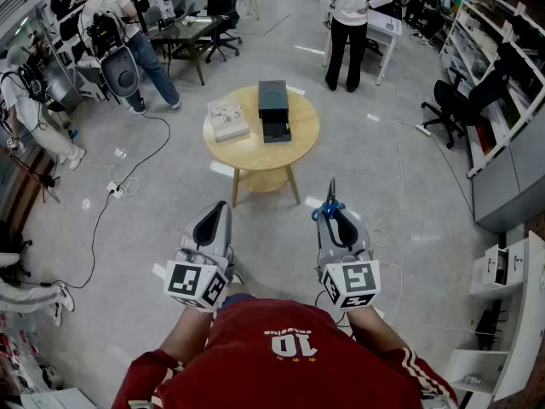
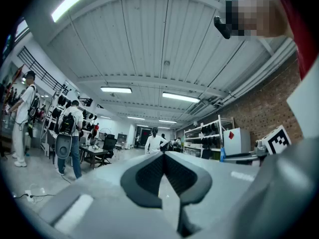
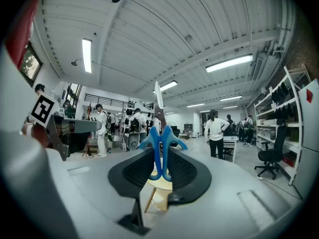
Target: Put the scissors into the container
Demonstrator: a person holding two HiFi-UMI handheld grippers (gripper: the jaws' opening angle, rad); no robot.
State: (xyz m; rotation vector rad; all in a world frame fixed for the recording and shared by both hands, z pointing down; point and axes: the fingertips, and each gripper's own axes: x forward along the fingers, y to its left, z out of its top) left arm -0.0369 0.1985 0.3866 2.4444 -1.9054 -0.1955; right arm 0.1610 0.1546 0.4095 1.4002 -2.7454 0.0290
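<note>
The scissors have blue handles and are clamped between the pads of my right gripper. In the right gripper view the scissors stand upright in the right gripper, blades pointing up past the jaw tips. My left gripper hangs beside it, shut with nothing in it; in its own view the left gripper has its pads meeting at the tip. The black container sits on a round wooden table some way ahead, with a lower drawer pulled out toward me.
A white book lies left of the container on the table. A person stands beyond the table, and others work by desks at the left. Cables trail on the floor at left; office chairs and shelves line the right.
</note>
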